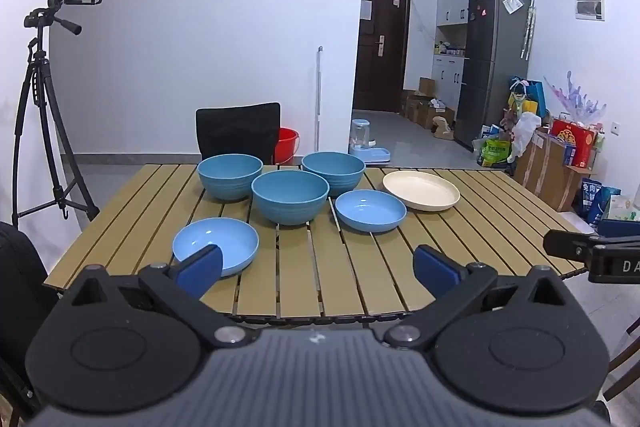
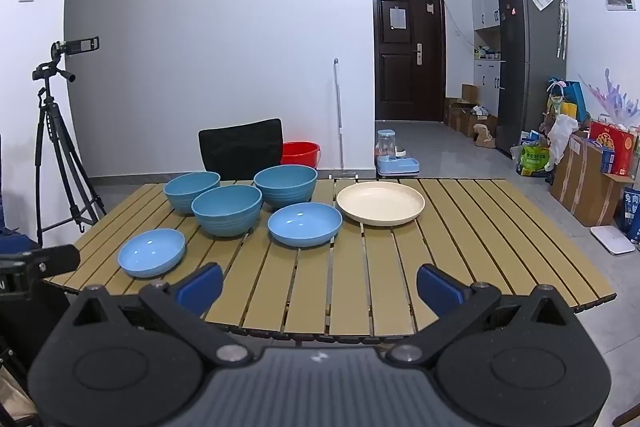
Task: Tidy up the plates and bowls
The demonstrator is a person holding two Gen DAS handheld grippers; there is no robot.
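Note:
On the slatted wooden table stand three deep blue bowls: back left, middle, back right. Two shallow light-blue plates lie nearer: one at front left, one right of the middle bowl. A cream plate lies at the right. All of them also show in the right wrist view, with the cream plate farthest right. My left gripper is open and empty above the near table edge. My right gripper is open and empty, also at the near edge.
A black chair stands behind the table with a red bucket beside it. A camera tripod stands at the left. A fridge, boxes and bags crowd the right side of the room.

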